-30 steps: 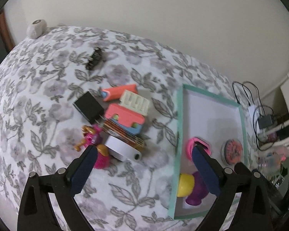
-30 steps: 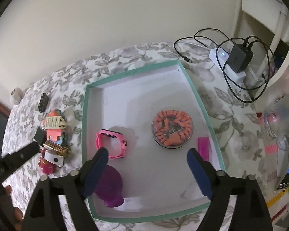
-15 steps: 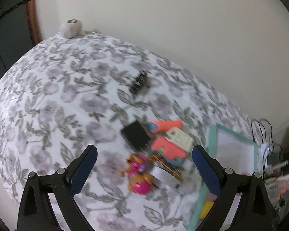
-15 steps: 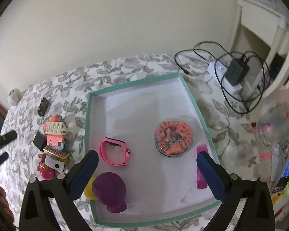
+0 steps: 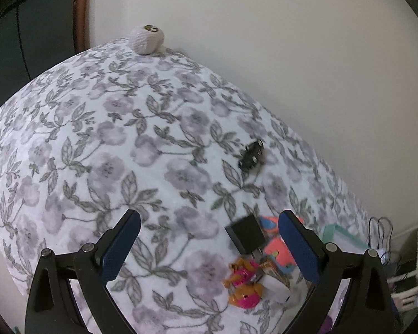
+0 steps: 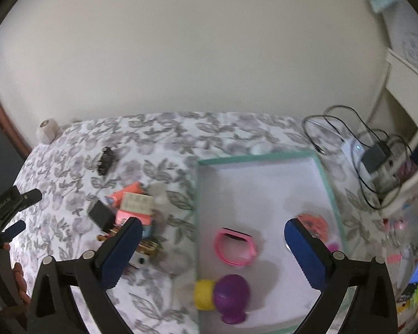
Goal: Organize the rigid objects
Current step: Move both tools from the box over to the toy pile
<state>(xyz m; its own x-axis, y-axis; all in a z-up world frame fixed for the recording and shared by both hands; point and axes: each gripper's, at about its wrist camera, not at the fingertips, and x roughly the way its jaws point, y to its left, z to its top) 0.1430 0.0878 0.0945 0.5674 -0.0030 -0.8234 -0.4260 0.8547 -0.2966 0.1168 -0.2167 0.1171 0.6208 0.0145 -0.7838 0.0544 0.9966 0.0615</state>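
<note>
My left gripper is open over the floral cloth with nothing between its fingers. The heap of small objects lies at its right finger: a black cube, a coral block, a pink and orange toy figure and a white piece. My right gripper is open and empty above the left rim of the teal tray. A pink watch band, a purple and yellow toy and a round orange box lie in the tray. The left gripper shows at the left edge.
A black hair clip lies alone on the cloth, farther back. A white ball sits at the far corner by the wall. A power strip with cables lies right of the tray, with cluttered shelves beyond. A hand holds the left gripper.
The left gripper has swung left, off the tray and past the heap, toward bare cloth. The right gripper opened wider, rose and shifted left, so the tray now sits lower right.
</note>
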